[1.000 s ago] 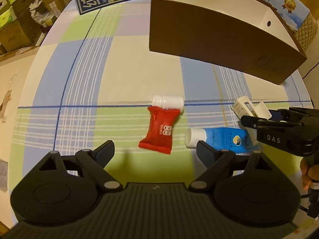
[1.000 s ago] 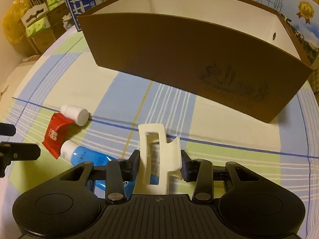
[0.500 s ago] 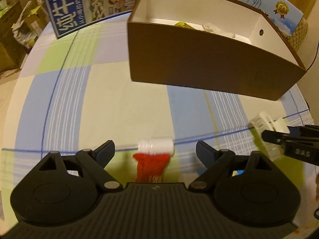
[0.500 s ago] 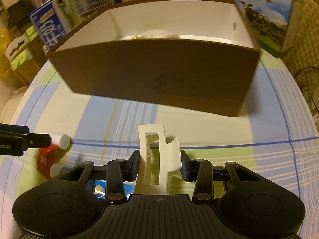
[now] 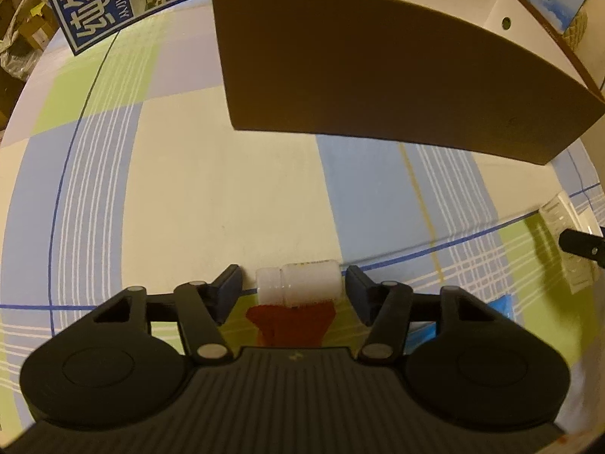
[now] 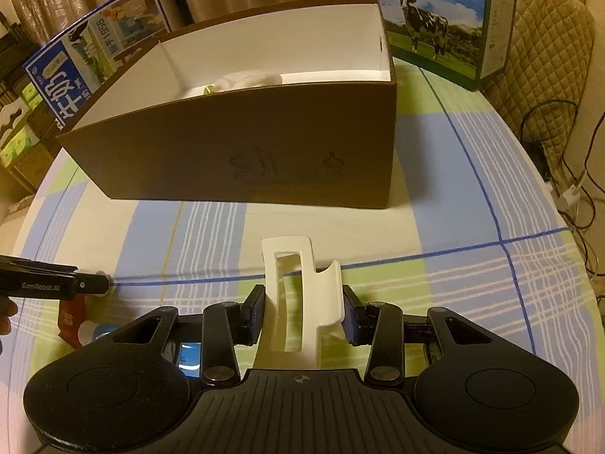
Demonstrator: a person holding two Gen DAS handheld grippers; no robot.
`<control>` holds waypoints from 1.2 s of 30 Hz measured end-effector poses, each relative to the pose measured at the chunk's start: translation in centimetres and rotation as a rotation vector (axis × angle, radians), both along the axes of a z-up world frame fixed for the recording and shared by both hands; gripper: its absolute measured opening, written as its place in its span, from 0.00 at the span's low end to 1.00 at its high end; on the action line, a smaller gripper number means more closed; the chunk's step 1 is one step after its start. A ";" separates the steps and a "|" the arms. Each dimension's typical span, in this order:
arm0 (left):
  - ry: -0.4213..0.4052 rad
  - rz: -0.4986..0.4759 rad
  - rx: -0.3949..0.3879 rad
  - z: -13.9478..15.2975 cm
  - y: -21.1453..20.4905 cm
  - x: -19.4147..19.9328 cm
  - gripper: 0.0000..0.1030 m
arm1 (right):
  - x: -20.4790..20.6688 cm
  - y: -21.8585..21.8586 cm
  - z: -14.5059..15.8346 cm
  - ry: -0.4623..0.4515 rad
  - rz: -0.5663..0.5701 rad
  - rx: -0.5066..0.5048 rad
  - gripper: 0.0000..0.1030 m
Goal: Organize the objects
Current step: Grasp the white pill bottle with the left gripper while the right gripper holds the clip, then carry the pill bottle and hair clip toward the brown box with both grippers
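**Left gripper lowered over white bottle**

Lowered since the earlier frame, my left gripper has just been closing; its jaws bracket the white bottle at lower centre, pads not yet pressing. My right gripper holds the white clip upright, pitched downward. At upper frame, the brown box contains pale items.

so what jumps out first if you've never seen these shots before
The big brown box fills the far middle of the checked tablecloth. Nearer, the right tool grips a white hair claw upright, while the left tool has just been closing around a small white bottle lying above a red packet.
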State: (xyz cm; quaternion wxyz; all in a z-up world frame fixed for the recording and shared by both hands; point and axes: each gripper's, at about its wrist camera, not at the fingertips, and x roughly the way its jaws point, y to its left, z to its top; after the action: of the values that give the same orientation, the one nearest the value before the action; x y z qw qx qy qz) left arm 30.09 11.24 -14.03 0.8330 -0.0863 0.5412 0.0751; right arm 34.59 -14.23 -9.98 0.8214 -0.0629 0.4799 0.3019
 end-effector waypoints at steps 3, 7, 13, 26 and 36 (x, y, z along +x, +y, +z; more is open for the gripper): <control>-0.005 -0.009 0.013 0.0 -0.1 0.0 0.48 | -0.2 0.1 0.0 0.003 0.008 0.001 0.37; -0.005 -0.014 0.004 0.1 0.0 0.0 0.42 | -0.5 0.2 0.0 0.004 0.017 0.004 0.37; -0.012 -0.019 0.015 0.1 -0.2 -0.3 0.42 | -0.7 0.1 0.3 -0.002 0.022 0.008 0.37; -0.088 0.046 -0.006 2.5 1.6 -1.3 0.42 | -1.3 -0.9 0.9 -0.008 0.009 0.023 0.37; -0.146 0.078 -0.007 5.9 2.4 -2.9 0.42 | -1.6 -1.4 2.7 -0.037 0.007 0.056 0.37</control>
State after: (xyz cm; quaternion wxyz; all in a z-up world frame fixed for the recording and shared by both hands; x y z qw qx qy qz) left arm 27.16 13.62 -8.14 0.8665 -0.1153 0.4755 0.0992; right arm 32.95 -15.68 -7.33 0.8304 -0.0474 0.4558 0.3170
